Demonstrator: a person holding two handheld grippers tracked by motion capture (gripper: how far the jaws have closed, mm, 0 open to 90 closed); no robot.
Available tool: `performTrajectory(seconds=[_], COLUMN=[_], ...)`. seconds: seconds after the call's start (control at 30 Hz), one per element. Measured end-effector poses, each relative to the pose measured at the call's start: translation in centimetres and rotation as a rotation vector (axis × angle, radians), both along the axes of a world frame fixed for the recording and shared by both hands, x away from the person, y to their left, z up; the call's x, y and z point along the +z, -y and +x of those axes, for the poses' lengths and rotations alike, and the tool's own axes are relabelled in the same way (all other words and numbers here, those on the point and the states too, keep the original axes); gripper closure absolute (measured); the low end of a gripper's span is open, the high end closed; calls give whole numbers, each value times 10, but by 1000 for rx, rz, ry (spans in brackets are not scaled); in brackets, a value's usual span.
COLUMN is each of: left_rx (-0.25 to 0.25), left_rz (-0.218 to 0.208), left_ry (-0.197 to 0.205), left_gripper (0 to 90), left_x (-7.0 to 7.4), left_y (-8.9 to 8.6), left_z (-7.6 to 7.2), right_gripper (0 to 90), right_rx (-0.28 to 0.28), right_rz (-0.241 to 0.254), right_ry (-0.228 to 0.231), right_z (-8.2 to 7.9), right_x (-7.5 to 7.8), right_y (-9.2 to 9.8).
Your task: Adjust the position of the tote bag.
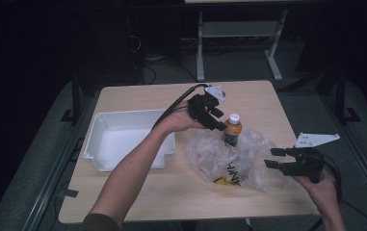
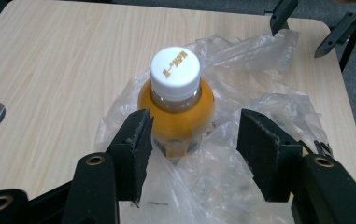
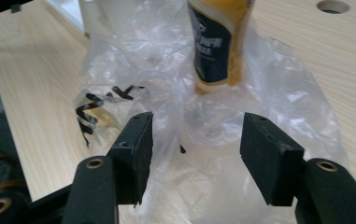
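Nearest, the right hand-held gripper (image 1: pixel 278 158) hangs with jaws apart and empty just beside the clear plastic bag (image 1: pixel 239 161). Upright on that bag on the table (image 1: pixel 171 192) stands the orange bottle (image 1: pixel 232 129); the left hand-held gripper (image 1: pixel 215 118), jaws spread, hovers just above it, not touching.

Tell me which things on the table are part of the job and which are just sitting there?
Part of the job:
- orange drink bottle, standing upright on the bag
- clear plastic bag
- left gripper, open by the bottle
- right gripper, open beside the bag

Just sitting there:
- white tray, nothing in it
- wooden table
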State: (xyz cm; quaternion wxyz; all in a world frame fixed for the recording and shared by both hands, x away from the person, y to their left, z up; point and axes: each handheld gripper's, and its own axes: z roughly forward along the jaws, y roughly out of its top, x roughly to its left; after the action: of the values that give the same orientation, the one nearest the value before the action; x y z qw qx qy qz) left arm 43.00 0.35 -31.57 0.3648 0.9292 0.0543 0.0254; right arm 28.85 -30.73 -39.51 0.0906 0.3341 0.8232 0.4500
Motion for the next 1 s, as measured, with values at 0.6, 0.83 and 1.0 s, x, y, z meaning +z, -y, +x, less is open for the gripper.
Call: performTrajectory(seconds=[0.6,0.83,1.0], left_rx=[-34,-53,-67], left_rz=[38,87,83], left_ry=[-28,1,-12], left_gripper=[416,468,491], left_x=[-4,-6,-7], left_y=[33,35,39], left_z=[18,21,23], right_gripper=[401,392,392], right_rx=[-5,-7,-4], right_rz=[3,5,5], right_ry=[13,21,23], right_z=[0,0,0], right_x=[0,0,0], right_y=[5,5,5])
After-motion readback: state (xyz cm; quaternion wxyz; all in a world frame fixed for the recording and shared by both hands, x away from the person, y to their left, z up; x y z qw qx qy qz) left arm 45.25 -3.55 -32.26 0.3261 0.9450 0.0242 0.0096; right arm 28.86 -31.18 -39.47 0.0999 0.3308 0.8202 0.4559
